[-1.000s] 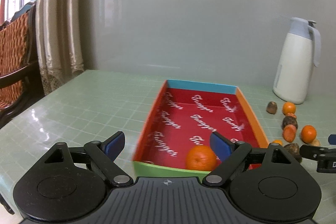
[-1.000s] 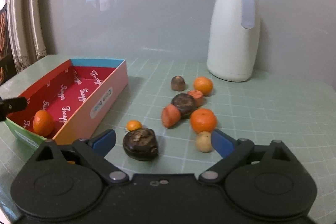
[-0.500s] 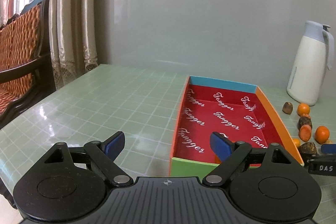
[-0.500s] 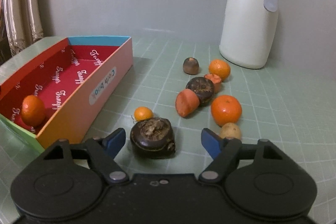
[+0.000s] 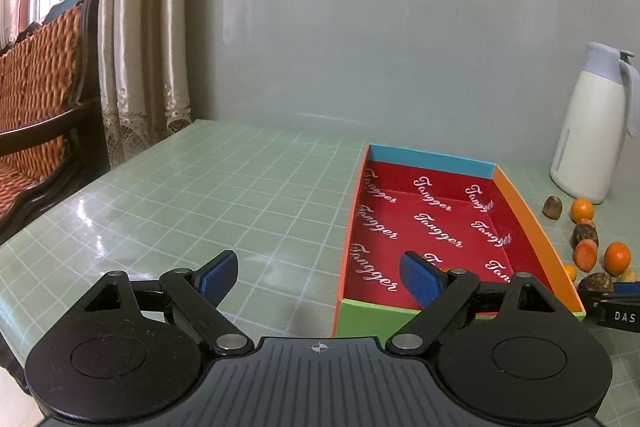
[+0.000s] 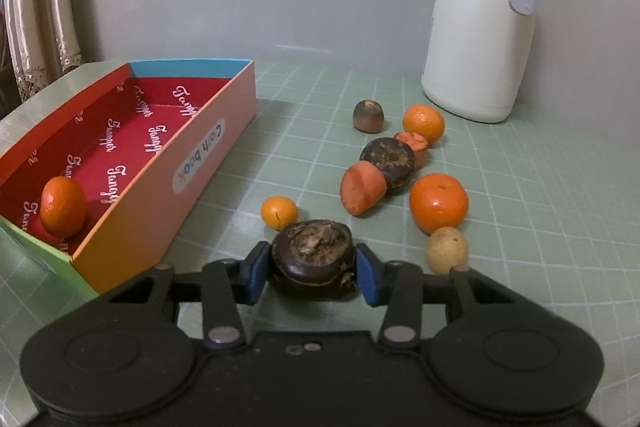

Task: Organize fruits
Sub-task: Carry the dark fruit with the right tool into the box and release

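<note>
Slippage is my main worry: the dark fruit (image 6: 313, 259) between my right gripper's (image 6: 312, 273) pads is squat, rough on top and glossy on its sides, so if I lift before the pads bite evenly it could squirt out and roll on the table (image 6: 520, 211). It could also knock the small orange (image 6: 279, 212) lying just beyond it, on the side toward the box (image 6: 168, 183), or the pale fruit (image 6: 447, 249) lying just off its other side, away from the box. My right jaws are narrowed to the fruit's width, both blue pads pressed to its flanks, and I judge it gripped though it looks to be resting on the table and not yet lifted. Carrying it over the near long wall of the box is the next risk; clipping that cardboard rim could shove the box or jar the fruit loose. One orange (image 6: 63, 207) already lies inside, at the near end of the box, so I should set this one down farther along the red floor. My left gripper (image 5: 318, 277) hangs wide open and holds nothing, off the box's left side, near its green end wall. The remaining fruits lie between the box and the flask (image 6: 480, 27).
</note>
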